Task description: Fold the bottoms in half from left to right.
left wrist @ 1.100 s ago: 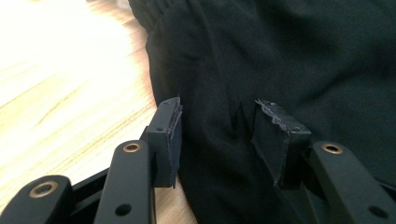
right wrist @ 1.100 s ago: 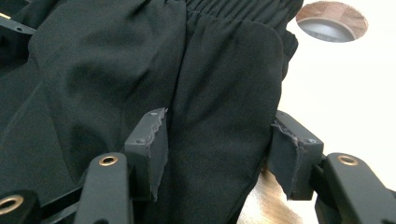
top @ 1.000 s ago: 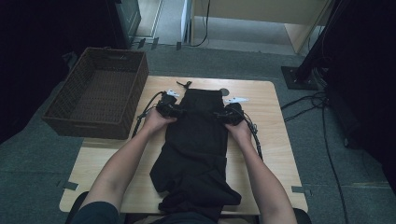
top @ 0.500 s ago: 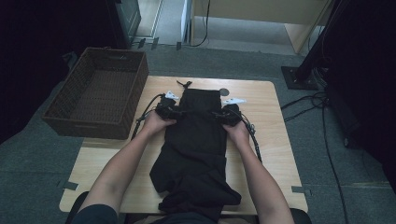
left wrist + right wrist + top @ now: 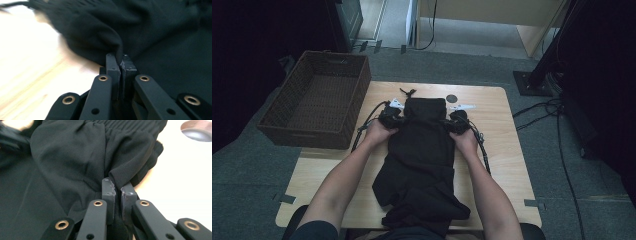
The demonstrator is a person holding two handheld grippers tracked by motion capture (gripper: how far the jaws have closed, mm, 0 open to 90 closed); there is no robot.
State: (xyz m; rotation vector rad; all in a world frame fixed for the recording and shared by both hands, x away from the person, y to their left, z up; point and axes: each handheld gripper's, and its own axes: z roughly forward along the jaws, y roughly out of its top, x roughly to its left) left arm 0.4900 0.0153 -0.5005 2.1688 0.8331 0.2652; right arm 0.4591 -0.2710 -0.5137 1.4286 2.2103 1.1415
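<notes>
The black cloth (image 5: pixel 424 150) lay on the wooden table (image 5: pixel 507 150). My left gripper (image 5: pixel 393 119) and right gripper (image 5: pixel 457 121) had just closed and pinched its sides. A basket (image 5: pixel 319 102) sat left of the table, on grey carpet (image 5: pixel 592 200).

Wicker basket (image 5: pixel 314 102) beside table's (image 5: pixel 507 150) left edge (bare wood rightward).
</notes>
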